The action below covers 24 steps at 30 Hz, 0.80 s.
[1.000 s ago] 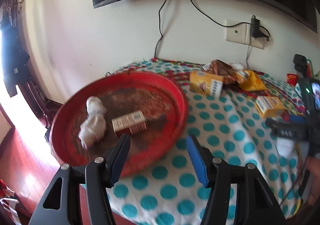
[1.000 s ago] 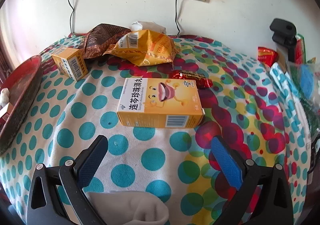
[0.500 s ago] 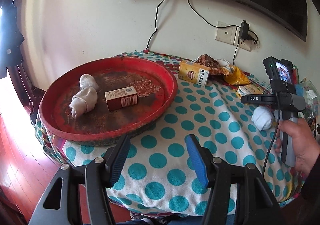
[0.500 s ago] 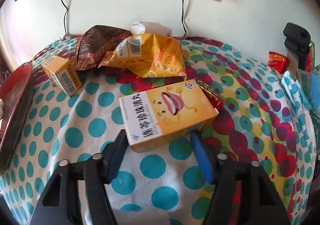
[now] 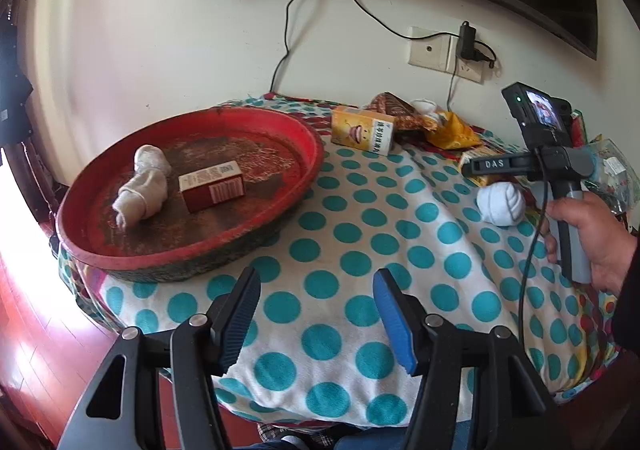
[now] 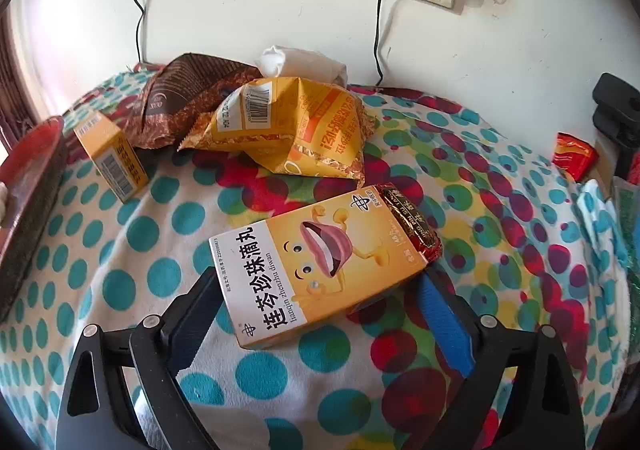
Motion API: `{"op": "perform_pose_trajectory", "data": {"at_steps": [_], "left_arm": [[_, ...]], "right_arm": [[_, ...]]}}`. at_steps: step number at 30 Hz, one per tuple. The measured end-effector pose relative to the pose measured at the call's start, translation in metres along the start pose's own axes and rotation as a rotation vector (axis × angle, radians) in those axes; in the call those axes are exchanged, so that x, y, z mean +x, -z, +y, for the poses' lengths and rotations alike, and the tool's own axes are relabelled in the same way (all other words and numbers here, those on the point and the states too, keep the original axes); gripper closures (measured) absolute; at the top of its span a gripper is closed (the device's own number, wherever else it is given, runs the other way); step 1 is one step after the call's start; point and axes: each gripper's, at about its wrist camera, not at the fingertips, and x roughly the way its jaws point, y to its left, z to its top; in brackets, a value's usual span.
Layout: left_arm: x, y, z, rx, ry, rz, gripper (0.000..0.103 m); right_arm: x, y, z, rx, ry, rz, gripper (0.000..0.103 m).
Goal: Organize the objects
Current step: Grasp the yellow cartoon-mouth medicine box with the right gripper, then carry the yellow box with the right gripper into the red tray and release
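While opening around the yellow cardboard box (image 6: 320, 270) printed "lianqin zhenzhu diwan", right gripper (image 6: 320, 314) pads apart from its sides on the dotted cloth (image 6: 160, 274). Left gripper (image 5: 316, 314) half spread, empty. Farther: "DAS" lettered on the right tool, red round tray (image 5: 312, 145).

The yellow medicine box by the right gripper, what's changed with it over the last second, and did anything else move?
The right gripper advanced on the yellow medicine box, which now lies skewed between its opening jaws; whether the pads touch it is unclear. The left gripper drew back, open and empty, from the red tray. The sock and red box remain in the tray.
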Motion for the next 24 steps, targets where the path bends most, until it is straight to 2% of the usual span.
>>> {"op": "perform_pose_trajectory", "data": {"at_steps": [2, 3, 7, 10, 11, 12, 14, 18, 24], "left_arm": [[0.0, 0.001, -0.001, 0.0, 0.01, 0.003, 0.043], [0.001, 0.001, -0.002, 0.0, 0.011, 0.003, 0.043], [0.001, 0.002, 0.001, -0.011, 0.011, 0.008, 0.043], [-0.003, 0.001, 0.002, -0.02, 0.015, -0.005, 0.043], [-0.004, 0.001, 0.002, -0.02, 0.017, -0.007, 0.043], [-0.004, 0.0, 0.002, -0.021, 0.021, -0.006, 0.043], [-0.005, 0.0, 0.002, -0.028, 0.029, -0.001, 0.043], [-0.009, -0.002, 0.004, -0.04, 0.026, -0.007, 0.043], [-0.017, -0.005, 0.016, -0.071, 0.0, -0.022, 0.043]], "right_arm": [[0.001, -0.001, -0.004, -0.009, 0.007, -0.001, 0.01], [0.0, -0.001, -0.004, 0.09, 0.121, 0.005, 0.01], [-0.02, 0.007, 0.016, 0.069, 0.143, -0.054, 0.011], [-0.038, 0.013, 0.053, 0.051, 0.142, -0.095, 0.011], [-0.044, 0.014, 0.054, 0.042, 0.142, -0.107, 0.011], [-0.05, 0.015, 0.059, 0.121, 0.22, -0.115, 0.011], [-0.06, 0.018, 0.066, 0.129, 0.233, -0.133, 0.011], [-0.072, 0.026, 0.088, 0.093, 0.201, -0.148, 0.011], [-0.081, 0.034, 0.17, -0.037, 0.103, -0.153, 0.011]]}}
